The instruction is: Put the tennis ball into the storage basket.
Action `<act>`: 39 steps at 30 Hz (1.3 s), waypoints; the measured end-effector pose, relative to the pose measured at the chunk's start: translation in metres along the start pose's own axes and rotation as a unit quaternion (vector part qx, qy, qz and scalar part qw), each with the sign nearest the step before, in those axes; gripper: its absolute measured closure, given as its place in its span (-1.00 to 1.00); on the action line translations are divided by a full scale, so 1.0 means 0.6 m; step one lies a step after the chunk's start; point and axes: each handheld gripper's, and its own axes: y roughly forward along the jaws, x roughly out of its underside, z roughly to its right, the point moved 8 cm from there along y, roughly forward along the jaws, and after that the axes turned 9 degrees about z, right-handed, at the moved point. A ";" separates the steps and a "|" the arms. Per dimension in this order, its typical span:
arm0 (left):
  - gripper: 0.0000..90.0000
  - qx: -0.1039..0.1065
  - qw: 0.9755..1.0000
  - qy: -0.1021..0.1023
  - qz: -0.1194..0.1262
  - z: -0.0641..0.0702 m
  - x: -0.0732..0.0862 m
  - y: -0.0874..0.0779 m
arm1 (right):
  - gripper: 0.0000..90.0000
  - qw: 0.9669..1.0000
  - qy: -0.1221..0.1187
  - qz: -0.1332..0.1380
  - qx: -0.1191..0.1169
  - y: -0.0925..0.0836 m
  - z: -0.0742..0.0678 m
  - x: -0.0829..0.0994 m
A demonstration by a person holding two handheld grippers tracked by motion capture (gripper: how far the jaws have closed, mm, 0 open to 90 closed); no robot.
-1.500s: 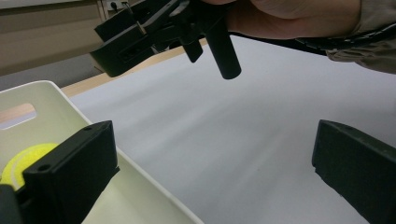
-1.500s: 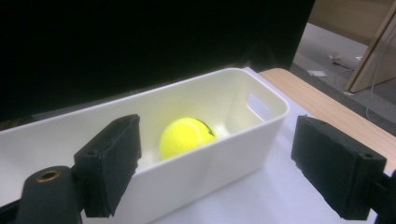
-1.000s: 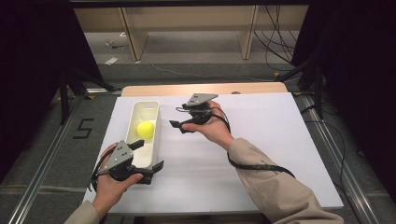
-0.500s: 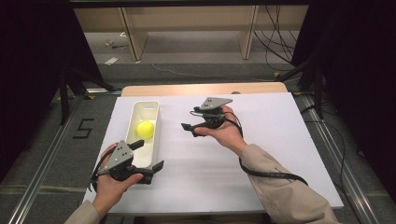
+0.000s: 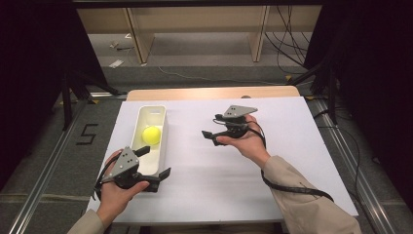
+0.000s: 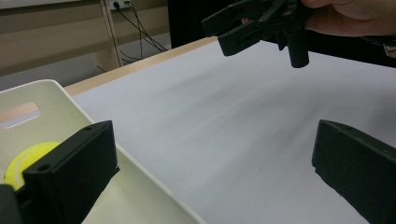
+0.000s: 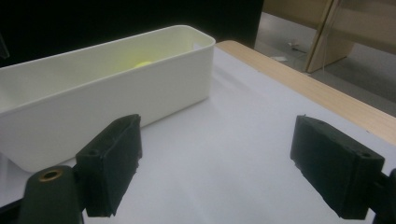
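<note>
Right gripper [image 5: 210, 136] empty, jaws half open, hanging over bare table [image 5: 292, 161], well apart from bin [image 5: 155, 113]. Ball [image 5: 151, 135] sits inside bin. Left gripper [image 5: 155, 162] jaws wide, straddling bin's near wall [image 6: 140, 168], not pinching. Risk imo: nudge that wall and bin slides, ball rolls.

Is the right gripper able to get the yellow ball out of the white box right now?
Probably yes. The right gripper is open and holds nothing, and bare table lies between it and the white box. The box has no lid, so the yellow ball could be reached from above. The left gripper straddles the near end only.
</note>
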 end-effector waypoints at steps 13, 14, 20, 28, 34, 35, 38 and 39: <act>-1.00 -0.001 1.000 0.000 -0.001 -0.001 0.000 0.001 | -0.60 1.000 0.010 0.001 0.017 -0.042 0.014 0.024; -1.00 -0.001 1.000 0.001 -0.001 -0.001 0.000 0.001 | -0.60 1.000 0.011 0.001 0.019 -0.045 0.015 0.025; -1.00 -0.001 1.000 0.000 -0.001 -0.001 0.000 0.001 | -0.60 1.000 0.014 0.003 0.027 -0.065 0.021 0.031; -1.00 -0.002 1.000 0.001 -0.002 -0.001 0.001 0.001 | -0.60 0.999 0.017 0.004 0.038 -0.095 0.028 0.041; -1.00 -0.003 1.000 0.000 -0.001 -0.001 0.001 0.001 | -0.60 0.999 0.019 0.000 0.045 -0.114 0.033 0.053; -1.00 -0.002 1.000 0.001 -0.002 -0.001 0.001 0.001 | -0.60 0.999 0.019 0.001 0.046 -0.117 0.033 0.054; -1.00 -0.003 1.000 0.001 -0.001 -0.001 0.001 0.000 | -0.60 0.999 0.021 0.000 0.049 -0.126 0.035 0.059; -1.00 -0.003 1.000 0.000 -0.001 -0.002 0.001 0.000 | -0.60 0.999 0.022 -0.001 0.050 -0.128 0.035 0.060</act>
